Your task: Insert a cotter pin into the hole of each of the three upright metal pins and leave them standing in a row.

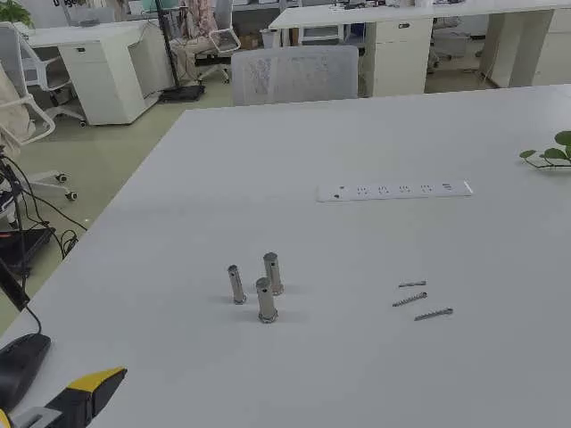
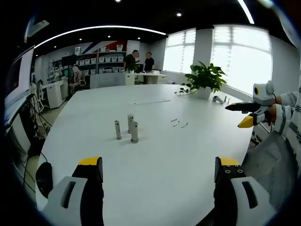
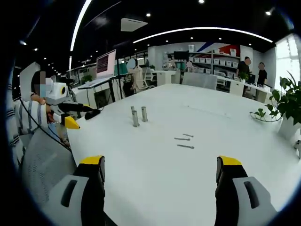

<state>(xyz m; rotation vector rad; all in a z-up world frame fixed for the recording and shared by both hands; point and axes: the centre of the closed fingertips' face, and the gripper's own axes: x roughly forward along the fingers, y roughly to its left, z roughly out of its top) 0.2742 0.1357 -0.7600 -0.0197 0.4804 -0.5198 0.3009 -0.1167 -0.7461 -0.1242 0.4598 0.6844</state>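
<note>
Left gripper (image 2: 157, 167) jaws stand wide apart and empty at the near-left edge of the table (image 1: 375, 134). Three upright metal pins (image 1: 267, 300) stand clustered left of centre; three cotter pins (image 1: 409, 300) lie flat well to their right. Right gripper (image 3: 160, 167) jaws are likewise spread, empty

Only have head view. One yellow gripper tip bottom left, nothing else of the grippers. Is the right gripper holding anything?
Observer: No. The right gripper is open, nothing between its jaws, cotter pins lying ahead of it.
Operator: Left gripper?
Observer: Open and empty too, aimed at the three metal pins.
Operator: Those leaves at the right edge?
Observer: A potted plant in a white pot, standing on the table.
</note>
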